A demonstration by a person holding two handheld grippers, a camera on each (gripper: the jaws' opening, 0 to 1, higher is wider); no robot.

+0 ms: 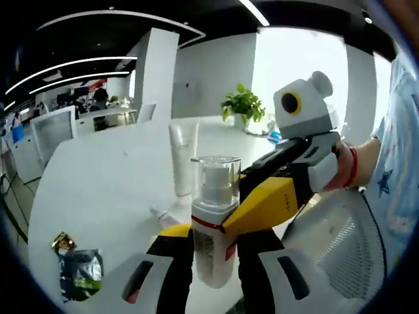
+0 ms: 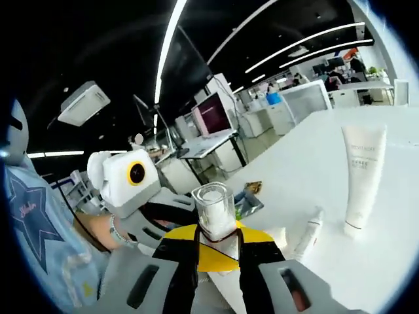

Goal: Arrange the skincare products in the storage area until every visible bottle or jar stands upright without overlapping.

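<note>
Both tools grip one white pump bottle with a clear cap point(image 1: 214, 222) above the white table point(image 1: 98, 190): left tool point(image 1: 215, 261) low, right tool point(image 2: 218, 252) near its cap. Lower it upright, apart from the standing white tube point(image 2: 362, 180).

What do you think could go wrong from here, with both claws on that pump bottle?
1. Both the left claw and the right claw grip the pump bottle; uneven pulling could twist it loose or pop its clear cap.
2. Set down carelessly, it might knock the upright white tube or land on the small bottle lying on the table.
</note>
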